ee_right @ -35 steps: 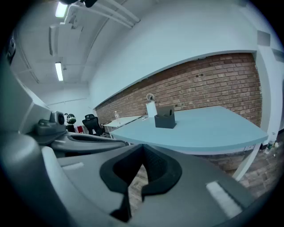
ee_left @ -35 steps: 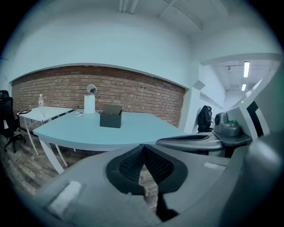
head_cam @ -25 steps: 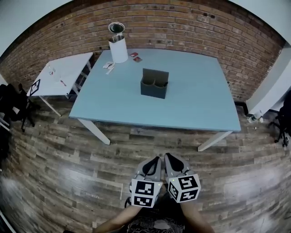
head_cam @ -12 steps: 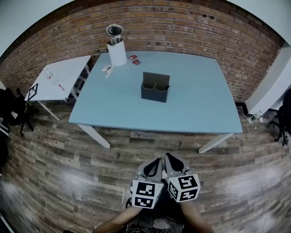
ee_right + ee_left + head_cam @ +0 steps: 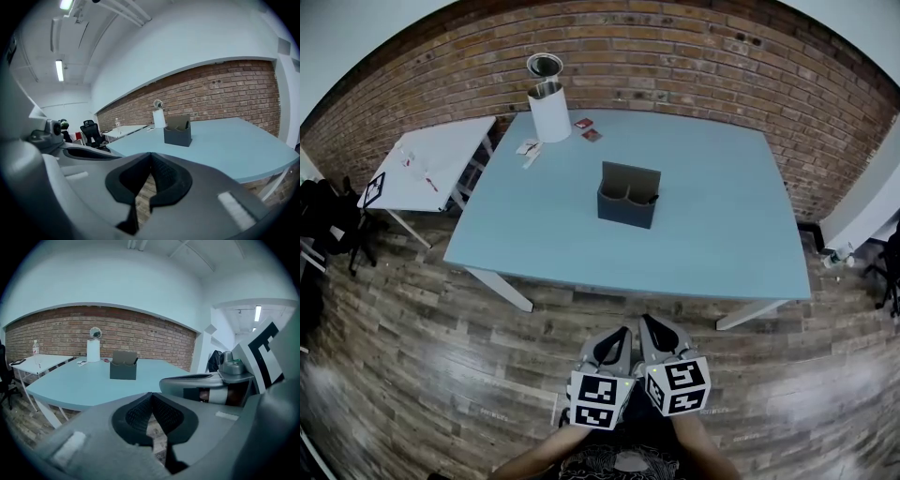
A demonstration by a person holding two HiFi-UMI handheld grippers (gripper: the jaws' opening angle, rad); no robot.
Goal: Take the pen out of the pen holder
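Observation:
A dark grey pen holder (image 5: 627,199) with a tall back panel stands near the middle of the light blue table (image 5: 534,225). A dark pen (image 5: 652,199) sticks out of its right compartment. Both gripper views show the pen holder (image 5: 123,369) (image 5: 178,131) far ahead, with the pen (image 5: 136,361) (image 5: 187,124) leaning at its right side. My left gripper (image 5: 624,330) and right gripper (image 5: 644,322) hang side by side over the wooden floor, well short of the table's near edge. Each has its jaws shut with nothing between them (image 5: 151,397) (image 5: 151,157).
A white cylinder (image 5: 549,111) with a round mirror (image 5: 545,66) behind it stands at the table's far left corner, with small cards (image 5: 586,128) beside it. A white side table (image 5: 431,159) and a black chair (image 5: 323,216) are at the left. A brick wall runs behind.
The table and pen holder have shifted slightly lower and to the right in the head view. Both grippers stay shut side by side at the bottom.

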